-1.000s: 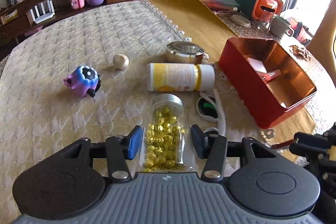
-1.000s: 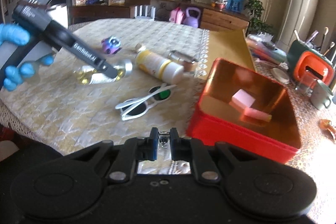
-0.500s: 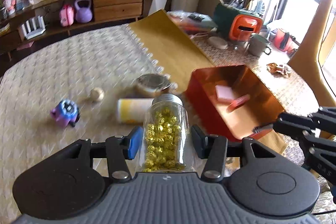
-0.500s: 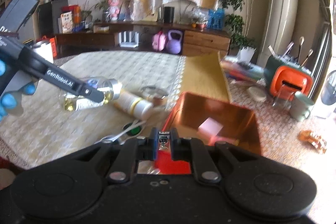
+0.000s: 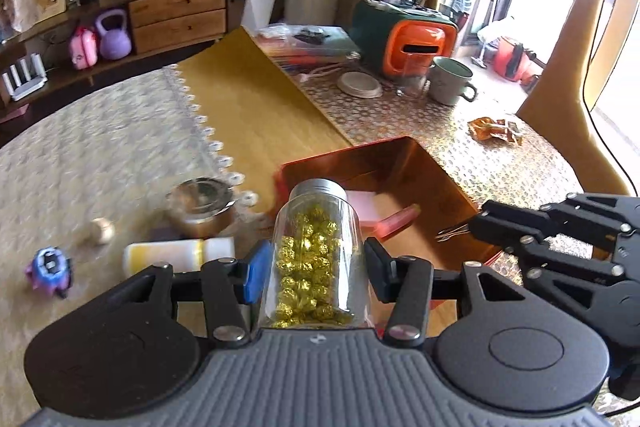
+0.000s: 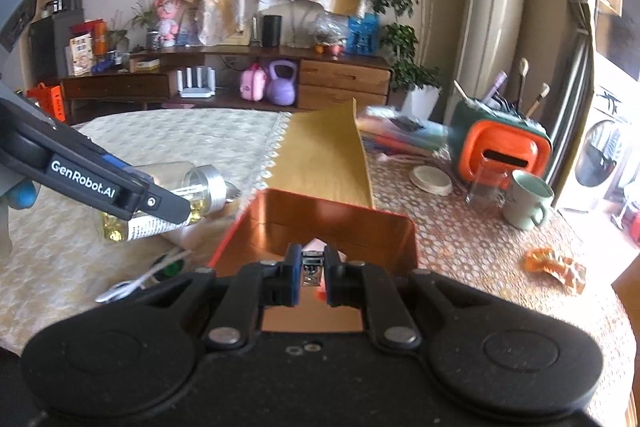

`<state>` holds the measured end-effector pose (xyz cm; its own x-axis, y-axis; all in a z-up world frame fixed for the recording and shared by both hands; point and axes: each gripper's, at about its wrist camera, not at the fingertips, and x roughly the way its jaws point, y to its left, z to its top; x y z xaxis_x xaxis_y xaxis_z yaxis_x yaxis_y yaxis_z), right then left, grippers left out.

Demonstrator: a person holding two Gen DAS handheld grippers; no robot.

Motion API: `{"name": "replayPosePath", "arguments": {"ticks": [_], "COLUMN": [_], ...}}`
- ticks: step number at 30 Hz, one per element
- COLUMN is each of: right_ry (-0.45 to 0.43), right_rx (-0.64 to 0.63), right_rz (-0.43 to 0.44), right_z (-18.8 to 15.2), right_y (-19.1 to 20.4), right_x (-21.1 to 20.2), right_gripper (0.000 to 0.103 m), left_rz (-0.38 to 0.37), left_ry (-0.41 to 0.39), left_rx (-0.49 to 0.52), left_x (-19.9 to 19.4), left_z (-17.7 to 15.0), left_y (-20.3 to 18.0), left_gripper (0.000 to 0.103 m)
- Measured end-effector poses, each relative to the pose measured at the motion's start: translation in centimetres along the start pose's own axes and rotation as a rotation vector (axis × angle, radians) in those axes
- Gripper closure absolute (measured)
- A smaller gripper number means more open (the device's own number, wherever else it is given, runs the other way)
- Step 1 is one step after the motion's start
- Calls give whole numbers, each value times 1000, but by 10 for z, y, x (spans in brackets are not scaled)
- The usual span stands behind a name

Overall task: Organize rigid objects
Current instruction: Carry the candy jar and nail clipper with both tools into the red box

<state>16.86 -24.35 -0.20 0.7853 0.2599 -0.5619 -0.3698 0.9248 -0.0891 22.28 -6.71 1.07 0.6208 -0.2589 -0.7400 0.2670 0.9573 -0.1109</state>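
Table (image 5: 100,163), red tin (image 5: 452,187), pink block (image 5: 360,201) inside

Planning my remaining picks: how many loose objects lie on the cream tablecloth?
5: purple toy at far left, small ball beside it, white-and-yellow bottle lying down, round metal tin behind it, sunglasses near the red box. Others may hide behind the jar.

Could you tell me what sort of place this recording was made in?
Most likely a home living or dining room: a wooden sideboard with a kettlebell, a potted plant, and a cloth-covered table holding a mug.
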Motion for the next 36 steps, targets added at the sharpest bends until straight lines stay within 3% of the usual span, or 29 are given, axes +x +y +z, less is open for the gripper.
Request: {"name": "replayPosePath", "arguments": {"ticks": [13, 23, 36], "right_ry": [48, 88, 111], "right_rx": [19, 21, 14], "right_rz": [-6, 6, 15], "right_z": [-13, -24, -29], "right_y": [-22, -25, -26], "right_x": [31, 54, 61], "right_gripper": [93, 93, 93], "left_rz": [-31, -38, -49], "left_ry": [40, 68, 102], "left_rx": [19, 10, -6], "left_x": [57, 94, 111], "left_z": [22, 20, 12], "left_y": [-43, -48, -46], "left_gripper": [53, 53, 53]}}
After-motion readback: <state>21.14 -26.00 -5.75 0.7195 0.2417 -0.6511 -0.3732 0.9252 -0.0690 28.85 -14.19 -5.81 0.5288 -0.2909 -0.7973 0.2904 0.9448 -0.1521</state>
